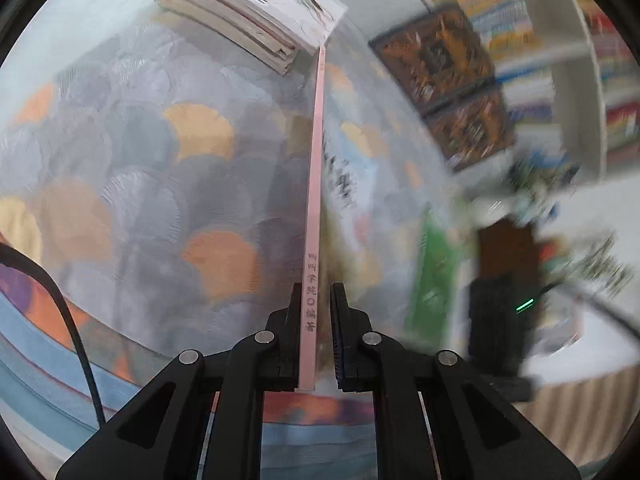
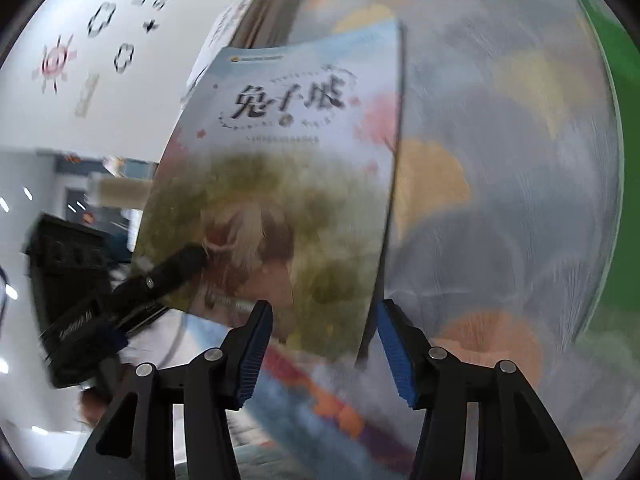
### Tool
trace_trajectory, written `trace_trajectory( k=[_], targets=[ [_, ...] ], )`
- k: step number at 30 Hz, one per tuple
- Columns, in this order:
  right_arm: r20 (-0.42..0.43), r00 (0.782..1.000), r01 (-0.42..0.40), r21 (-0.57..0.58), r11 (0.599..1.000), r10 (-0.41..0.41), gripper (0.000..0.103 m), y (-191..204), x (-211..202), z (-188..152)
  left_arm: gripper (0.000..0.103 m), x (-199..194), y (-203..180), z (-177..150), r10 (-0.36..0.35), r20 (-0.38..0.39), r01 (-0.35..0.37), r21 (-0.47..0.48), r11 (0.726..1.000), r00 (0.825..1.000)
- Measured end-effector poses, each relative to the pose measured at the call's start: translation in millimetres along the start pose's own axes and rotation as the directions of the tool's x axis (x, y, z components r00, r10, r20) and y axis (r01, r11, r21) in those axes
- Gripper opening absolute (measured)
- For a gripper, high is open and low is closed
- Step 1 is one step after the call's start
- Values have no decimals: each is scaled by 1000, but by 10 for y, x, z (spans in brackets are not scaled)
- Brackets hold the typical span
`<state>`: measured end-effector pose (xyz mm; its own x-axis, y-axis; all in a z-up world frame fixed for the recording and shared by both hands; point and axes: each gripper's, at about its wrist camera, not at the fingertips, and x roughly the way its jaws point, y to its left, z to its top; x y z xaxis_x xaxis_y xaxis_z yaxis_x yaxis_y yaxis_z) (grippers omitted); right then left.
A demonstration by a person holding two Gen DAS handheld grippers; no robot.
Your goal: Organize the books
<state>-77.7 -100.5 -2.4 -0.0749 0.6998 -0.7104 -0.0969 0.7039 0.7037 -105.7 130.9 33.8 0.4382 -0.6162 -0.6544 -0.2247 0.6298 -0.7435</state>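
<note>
A thin book with a pink spine (image 1: pixel 314 184) stands edge-on above the fan-patterned tablecloth (image 1: pixel 140 160), and my left gripper (image 1: pixel 316 300) is shut on its near end. In the right wrist view the same book (image 2: pixel 288 152) shows its pale blue and green cover, with the left gripper (image 2: pixel 188 258) clamped at its lower left corner. My right gripper (image 2: pixel 324 320) is open just below the book's bottom edge, and its blue pads (image 2: pixel 394 352) do not press on the book. A stack of books (image 1: pixel 240 12) lies at the far side of the table.
A white bookshelf (image 1: pixel 580 60) full of books stands at the right, with dark-covered books (image 1: pixel 440 52) before it. A green book (image 1: pixel 432 272) lies on the table to the right. A black cable (image 1: pixel 72 312) hangs at the left. A wall with drawings (image 2: pixel 80 40) is behind.
</note>
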Motion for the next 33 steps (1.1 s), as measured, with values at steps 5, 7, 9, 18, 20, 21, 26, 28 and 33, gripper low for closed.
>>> trace_trajectory(
  k=[5,7,9,18,20,21,26,28,33],
  targets=[
    [5,969,-246,154,957,248,56,-393,-122,-58,8,-77,-53,112,-148,38,152,-137,979,988],
    [22,942,-331,216,919,334,59,-528,-109,-34,8,-55,-50,134,-176,38,180,-180,967,984],
    [46,915,-398,266,878,401,66,-606,-46,7,8,-29,-13,147,-222,47,226,-251,941,974],
    [94,901,-434,225,872,424,49,-527,-43,197,8,-54,25,87,-235,50,239,-297,924,971],
    [95,940,-339,156,928,328,43,-405,-135,224,8,-58,14,89,-200,44,204,-272,940,979],
    [97,954,-295,115,949,285,41,-318,-141,208,8,-58,-13,87,-161,33,164,-242,956,986],
    [148,987,-51,-104,993,66,39,66,-346,187,8,-22,-190,50,-38,-4,38,-104,994,999],
    [161,987,3,-146,989,21,39,148,-399,194,8,-13,-294,31,5,-5,-5,-39,999,1000],
    [195,977,131,-250,959,-82,39,350,-465,140,9,-37,-505,-26,63,-2,-63,89,994,998]
  ],
)
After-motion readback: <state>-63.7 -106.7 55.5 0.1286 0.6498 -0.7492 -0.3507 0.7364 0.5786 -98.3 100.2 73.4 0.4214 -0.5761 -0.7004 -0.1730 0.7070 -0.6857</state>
